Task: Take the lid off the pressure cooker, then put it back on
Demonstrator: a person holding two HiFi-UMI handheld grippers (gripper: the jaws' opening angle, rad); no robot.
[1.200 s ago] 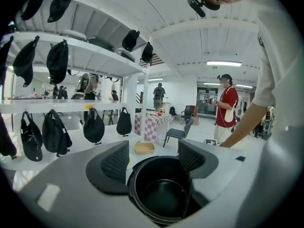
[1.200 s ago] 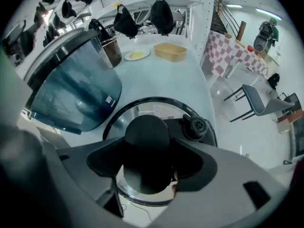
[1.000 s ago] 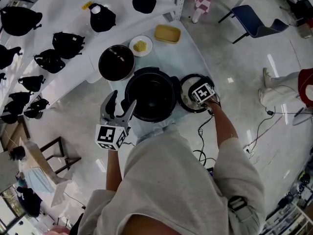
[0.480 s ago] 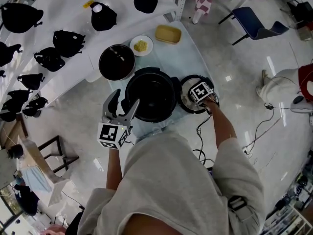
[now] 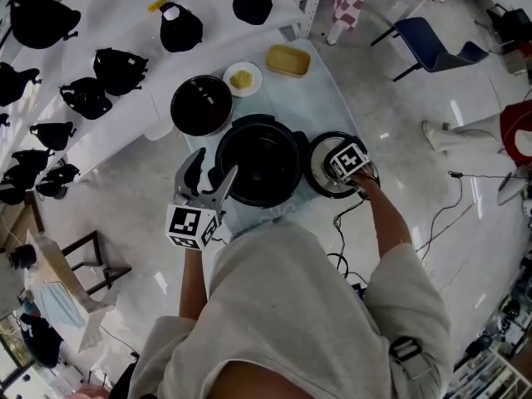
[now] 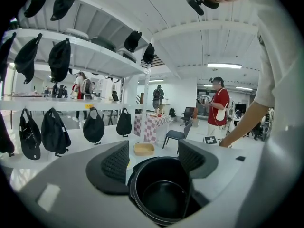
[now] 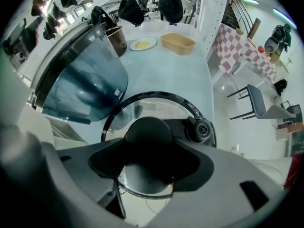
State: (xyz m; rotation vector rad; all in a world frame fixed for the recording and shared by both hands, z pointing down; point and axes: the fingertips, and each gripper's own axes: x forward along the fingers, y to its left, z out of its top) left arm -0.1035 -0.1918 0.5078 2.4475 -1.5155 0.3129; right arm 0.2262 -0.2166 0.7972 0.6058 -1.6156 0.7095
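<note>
The black pressure cooker [image 5: 256, 161] stands open at the middle of the small table, its pot empty [image 6: 161, 194]. Its glass lid [image 5: 320, 177] lies flat on the table just right of it. My right gripper [image 5: 347, 163] points straight down over the lid, and its jaws [image 7: 151, 163] are shut on the lid's black knob [image 7: 148, 129]. The lid's rim [image 7: 142, 98] and valve [image 7: 200, 129] show past the jaws. My left gripper [image 5: 199, 191] hovers open at the cooker's near left side with nothing between its fingers [image 6: 153, 156].
A dark bowl [image 5: 200, 105], a small plate of yellow food [image 5: 243, 79] and a yellow tray [image 5: 288, 59] sit behind the cooker. Black bags hang on the white shelving [image 5: 100, 81] to the left. A cable [image 5: 345, 223] trails off the table's near edge. A blue chair [image 5: 432, 40] stands far right.
Both grippers stay where they were, the right one over the lid and the left one beside the cooker. Only the head view shifts slightly.
</note>
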